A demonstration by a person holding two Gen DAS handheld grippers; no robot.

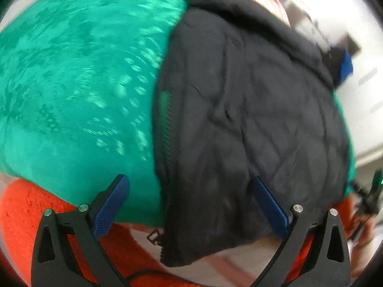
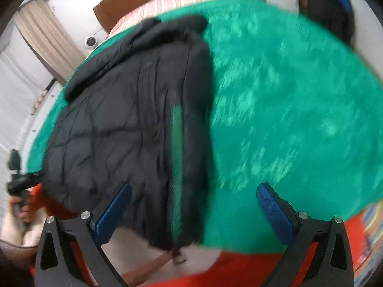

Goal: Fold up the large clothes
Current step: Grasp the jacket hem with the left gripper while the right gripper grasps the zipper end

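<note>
Blue-padded left hand-held gripper (image 1: 189, 205) spread wide, holding nothing, hovering over hem of dark quilted jacket (image 1: 239, 119). Right hand-held gripper (image 2: 194, 209) likewise wide open and empty, near zipper edge. Jacket lying folded lengthwise on green blanket (image 2: 287, 107) across bed, hem overhanging near edge. Probably between folds; next: pinching hem corners, carrying toward collar (image 2: 134, 40).

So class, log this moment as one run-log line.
left gripper: open | right gripper: open | jacket: lying on green blanket, ungripped
</note>
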